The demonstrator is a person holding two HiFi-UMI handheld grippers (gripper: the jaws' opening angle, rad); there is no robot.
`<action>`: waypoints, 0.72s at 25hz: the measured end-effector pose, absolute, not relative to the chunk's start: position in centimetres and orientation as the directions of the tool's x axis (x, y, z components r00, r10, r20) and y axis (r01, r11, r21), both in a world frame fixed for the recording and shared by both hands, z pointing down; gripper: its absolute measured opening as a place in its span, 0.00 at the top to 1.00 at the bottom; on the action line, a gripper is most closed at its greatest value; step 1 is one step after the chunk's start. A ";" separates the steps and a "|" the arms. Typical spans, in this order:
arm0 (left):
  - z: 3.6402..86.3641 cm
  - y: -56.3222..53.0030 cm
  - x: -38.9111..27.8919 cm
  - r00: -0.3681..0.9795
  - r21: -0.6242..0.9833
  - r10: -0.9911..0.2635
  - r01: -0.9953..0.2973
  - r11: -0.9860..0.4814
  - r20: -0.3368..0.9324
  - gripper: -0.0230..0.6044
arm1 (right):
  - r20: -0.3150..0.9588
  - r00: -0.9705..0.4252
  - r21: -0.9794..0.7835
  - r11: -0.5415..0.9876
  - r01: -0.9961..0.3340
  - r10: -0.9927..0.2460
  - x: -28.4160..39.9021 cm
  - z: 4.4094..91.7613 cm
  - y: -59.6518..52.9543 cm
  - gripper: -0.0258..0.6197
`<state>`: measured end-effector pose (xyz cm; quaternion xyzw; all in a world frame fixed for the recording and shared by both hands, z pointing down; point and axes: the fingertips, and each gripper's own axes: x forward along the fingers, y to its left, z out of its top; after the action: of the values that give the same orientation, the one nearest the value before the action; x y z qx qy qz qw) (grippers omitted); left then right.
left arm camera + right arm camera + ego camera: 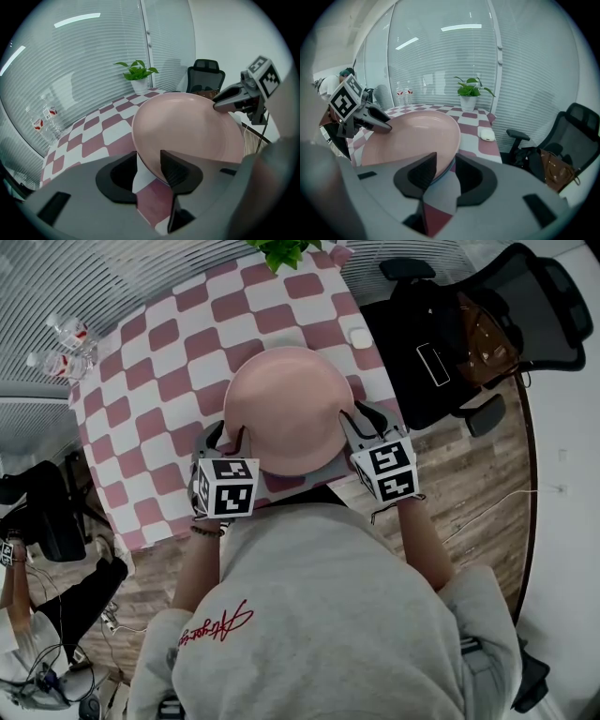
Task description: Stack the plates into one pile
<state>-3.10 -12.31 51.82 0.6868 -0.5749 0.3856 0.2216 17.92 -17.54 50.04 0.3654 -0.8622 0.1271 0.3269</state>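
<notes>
**Pink plate straddled at both rims, grips slack**

My left gripper [148,157] and right gripper [446,161] straddle opposite rims of the pink plate [289,409] at the near edge of the checkered table [150,427]. Both have jaws spread, with the rim between them but unpinched. I judge this lets it settle level. The head view shows one pink disc. My right gripper view shows a bluish rim [449,167] beneath, likely the pile.

Potted plant [468,93], water bottles [70,333] and white case [361,337] share the checkered table [159,381].
</notes>
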 end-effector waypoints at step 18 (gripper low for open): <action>44.5 -14.5 -4.9 -0.006 -0.135 -0.845 -0.988 -0.078 0.535 0.68 | 0.436 -0.572 -0.009 0.632 -0.775 -0.695 17.1 43.3 -20.0 0.86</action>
<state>-4.87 -14.49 44.51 0.6902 -0.6638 0.2501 0.1427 17.14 -19.99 43.34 0.4172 -0.8809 0.1000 0.1999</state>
